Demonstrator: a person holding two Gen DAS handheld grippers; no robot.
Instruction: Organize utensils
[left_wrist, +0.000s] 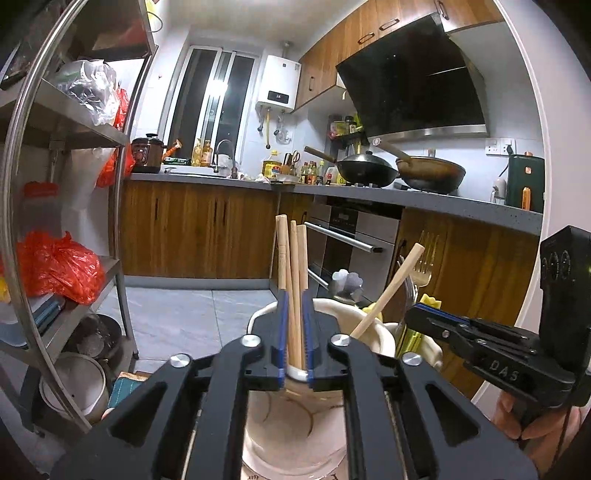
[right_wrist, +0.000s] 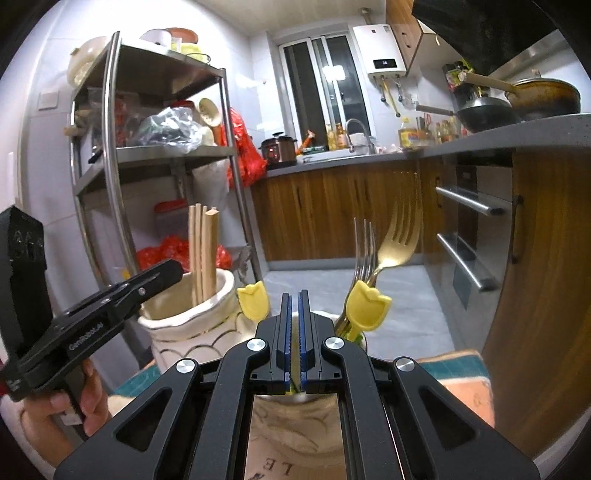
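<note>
Chopsticks (left_wrist: 293, 295) stand upright between the pads of your left tool (left_wrist: 294, 325), their lower ends already down inside the cream ceramic holder (left_wrist: 373, 332) just under it. The jaws sit slightly parted, so the pale wooden sticks look let go rather than pinched; I judge they now lean on the holder's rim by their own weight. One more stick (left_wrist: 388, 288) slants off to the right of that tool.

Your right tool (right_wrist: 294, 332) is nearly clenched, with only a sliver of gap; something thin and greenish shows low between the pads, but I cannot tell whether it is gripped. Just beyond it, a second ceramic jar (right_wrist: 295, 417) holds the metal cutlery: a gold fork (right_wrist: 399, 240) tilting right and steel forks (right_wrist: 364, 251) more upright, flanked by glossy yellow tulip-shaped handles (right_wrist: 365, 306). Sorting wood from metal seems the point. Both jars are glazed, rounded and scallop-patterned.
</note>
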